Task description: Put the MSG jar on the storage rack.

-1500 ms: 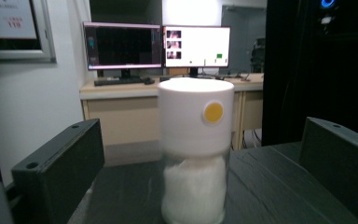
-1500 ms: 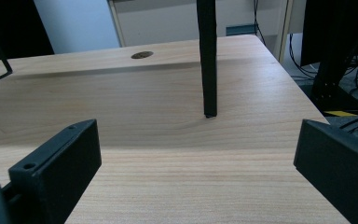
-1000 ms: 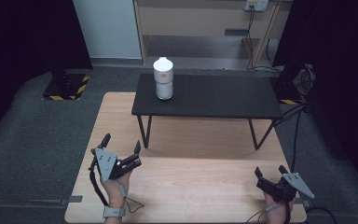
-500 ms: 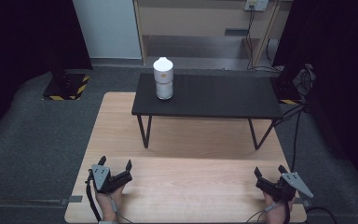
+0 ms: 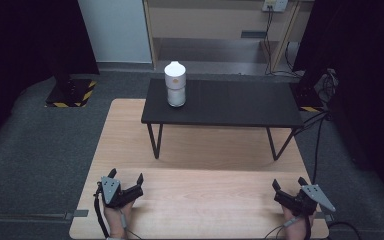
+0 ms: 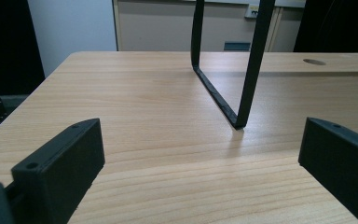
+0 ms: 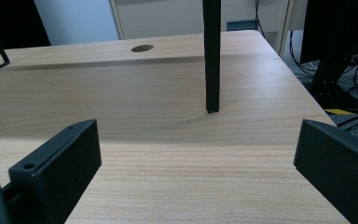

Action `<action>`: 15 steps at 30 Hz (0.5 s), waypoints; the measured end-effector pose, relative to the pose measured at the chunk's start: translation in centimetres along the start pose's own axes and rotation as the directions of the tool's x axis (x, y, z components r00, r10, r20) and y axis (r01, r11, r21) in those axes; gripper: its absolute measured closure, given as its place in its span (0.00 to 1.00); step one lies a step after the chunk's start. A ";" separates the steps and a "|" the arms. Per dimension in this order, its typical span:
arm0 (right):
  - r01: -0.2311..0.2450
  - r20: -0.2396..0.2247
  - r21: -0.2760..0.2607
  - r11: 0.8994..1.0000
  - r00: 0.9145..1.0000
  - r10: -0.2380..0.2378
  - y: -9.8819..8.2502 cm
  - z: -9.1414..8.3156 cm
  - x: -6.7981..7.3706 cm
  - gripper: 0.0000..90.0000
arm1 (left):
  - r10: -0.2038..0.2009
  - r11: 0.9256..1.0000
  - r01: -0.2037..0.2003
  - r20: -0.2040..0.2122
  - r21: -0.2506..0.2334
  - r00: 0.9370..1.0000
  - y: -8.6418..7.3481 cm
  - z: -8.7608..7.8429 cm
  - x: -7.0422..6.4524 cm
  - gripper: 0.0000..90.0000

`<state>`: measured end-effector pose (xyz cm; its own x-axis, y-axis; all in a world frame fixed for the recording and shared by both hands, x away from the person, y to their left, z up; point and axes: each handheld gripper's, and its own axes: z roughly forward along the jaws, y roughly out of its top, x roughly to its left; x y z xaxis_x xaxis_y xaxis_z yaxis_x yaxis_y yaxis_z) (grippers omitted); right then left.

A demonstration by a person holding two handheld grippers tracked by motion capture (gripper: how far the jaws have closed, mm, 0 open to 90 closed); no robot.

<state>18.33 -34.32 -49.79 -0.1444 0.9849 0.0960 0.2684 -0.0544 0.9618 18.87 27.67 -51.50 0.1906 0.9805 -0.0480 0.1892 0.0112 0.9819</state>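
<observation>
Pale wooden tabletop [image 5: 205, 200] carries the whole setup, with grey carpet around it and a cabinet behind.

Left gripper [image 5: 126, 179]: rests low at the near left corner of the tabletop, jaws spread wide, nothing between them. Its own view shows bare wood between the jaws and, beyond, the left leg frame [image 6: 223, 93] of the small black stand.

Right gripper [image 5: 289, 186]: rests at the near right corner, jaws likewise wide and empty. Its view looks along the wood to the stand's right leg [image 7: 211, 70].

Black stand [image 5: 240, 102]: sits across the far half of the tabletop on thin bent legs. White canister [image 5: 175, 84]: upright near the stand's left end, close to the left edge, well apart from both grippers.

Risks, as judged:
- The canister is tall, narrow and set high; a push on its upper part before the jaws close would likely tip it off the nearby edge.
- A low, forward reach from either gripper could strike a leg or the stand's front edge and jolt the stand.
- Smooth rounded walls may slip in a shallow or off-centre pinch.
- Trailing cables could catch on the table's near edge during a long reach.
</observation>
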 end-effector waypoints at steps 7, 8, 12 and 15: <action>-0.009 -0.004 0.003 1.000 1.000 0.009 0.0 0.0 -0.1 0.01 | 0.027 1.000 -0.027 -0.028 0.011 0.999 0.1 0.0 -0.6 0.00; -0.010 -0.005 0.002 1.000 1.000 0.010 0.0 0.0 -0.1 0.01 | 0.038 0.999 -0.038 -0.031 0.015 0.999 0.2 0.0 -0.8 0.00; -0.011 -0.007 0.003 1.000 1.000 0.011 0.0 0.0 -0.2 0.01 | 0.042 0.999 -0.041 -0.028 0.018 0.999 0.2 0.1 -0.8 0.00; -0.021 -0.005 0.002 1.000 1.000 0.021 0.0 0.0 -0.2 0.01 | 0.034 0.999 -0.033 -0.032 0.016 0.999 0.2 0.1 -0.8 0.00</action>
<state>18.33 -34.52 -49.79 -0.1439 0.9826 0.1172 0.2733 -0.0743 0.9590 18.84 26.90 -51.26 0.1659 0.9861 -0.0089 0.1983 -0.0245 0.9798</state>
